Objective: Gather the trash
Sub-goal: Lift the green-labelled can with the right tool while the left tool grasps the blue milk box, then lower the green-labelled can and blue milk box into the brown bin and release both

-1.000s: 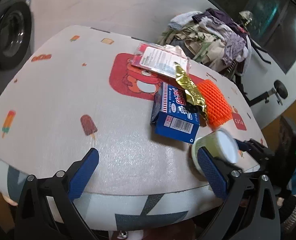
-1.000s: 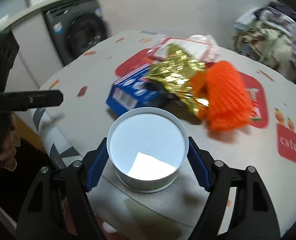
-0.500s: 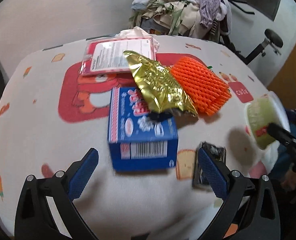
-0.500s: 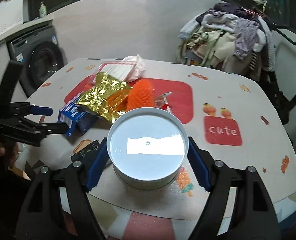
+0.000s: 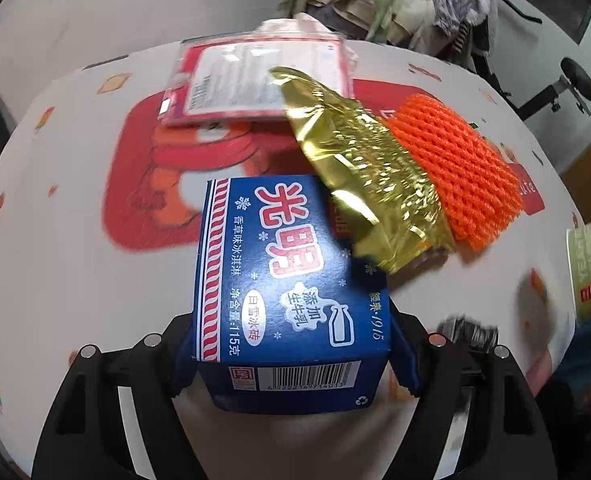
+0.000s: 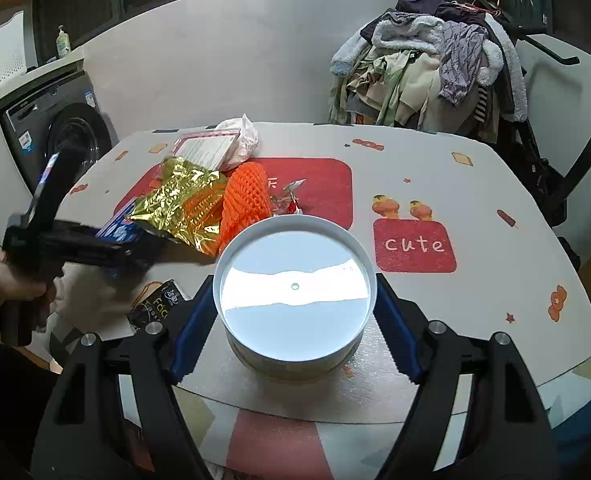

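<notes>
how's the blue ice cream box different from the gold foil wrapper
The blue ice cream box is a rigid carton with flat printed faces; the gold foil wrapper is a crinkled, shiny, limp bag. The box sits between the left gripper fingers; the wrapper is ungripped, draped over the box's far corner and the orange foam net. Both are on the table.

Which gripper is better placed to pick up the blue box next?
Left. The left gripper already has the blue box between its fingers, while the right gripper is shut on the white tub.
</notes>
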Tool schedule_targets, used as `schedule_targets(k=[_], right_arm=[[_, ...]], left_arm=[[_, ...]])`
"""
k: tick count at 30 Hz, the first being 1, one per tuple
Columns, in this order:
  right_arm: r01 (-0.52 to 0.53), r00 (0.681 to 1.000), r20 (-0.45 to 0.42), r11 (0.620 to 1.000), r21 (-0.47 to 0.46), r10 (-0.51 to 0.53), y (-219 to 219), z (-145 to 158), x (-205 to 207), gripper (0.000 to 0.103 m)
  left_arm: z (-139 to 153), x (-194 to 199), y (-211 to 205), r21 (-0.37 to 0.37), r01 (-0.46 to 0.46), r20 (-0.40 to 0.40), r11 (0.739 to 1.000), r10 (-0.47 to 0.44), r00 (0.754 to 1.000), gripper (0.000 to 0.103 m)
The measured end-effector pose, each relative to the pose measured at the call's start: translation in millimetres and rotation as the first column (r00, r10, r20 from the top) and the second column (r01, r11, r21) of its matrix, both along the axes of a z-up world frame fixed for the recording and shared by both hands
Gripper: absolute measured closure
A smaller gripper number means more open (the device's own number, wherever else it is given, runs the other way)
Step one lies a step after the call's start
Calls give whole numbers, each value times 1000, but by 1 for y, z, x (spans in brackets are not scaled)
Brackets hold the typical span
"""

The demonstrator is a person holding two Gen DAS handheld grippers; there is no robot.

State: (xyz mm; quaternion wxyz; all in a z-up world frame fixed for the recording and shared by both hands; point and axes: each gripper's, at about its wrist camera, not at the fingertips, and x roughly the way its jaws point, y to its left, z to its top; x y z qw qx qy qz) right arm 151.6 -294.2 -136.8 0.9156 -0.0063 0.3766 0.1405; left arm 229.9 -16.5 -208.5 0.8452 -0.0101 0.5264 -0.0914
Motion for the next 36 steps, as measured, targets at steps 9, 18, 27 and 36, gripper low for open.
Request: schedule_targets(k=[9, 18, 27, 36], right_arm=[[-12, 1000, 6, 1000, 5, 12, 11, 9, -8, 28], [-76, 997, 10, 997, -1, 76, 38, 20, -31, 28], [-233, 971, -63, 972, -30, 230, 83, 2, -81, 28], [-368, 910, -213, 930, -16, 356, 122, -40, -134, 27]], left_arm=[[36, -60, 50, 11, -23, 99, 1000, 22, 995, 28], [71, -136, 52, -106, -13, 185, 994, 33, 982, 28], [75, -198, 43, -141, -20, 224, 990, 52, 973, 28], [72, -228, 47, -166, -47, 236, 985, 86, 968, 28]])
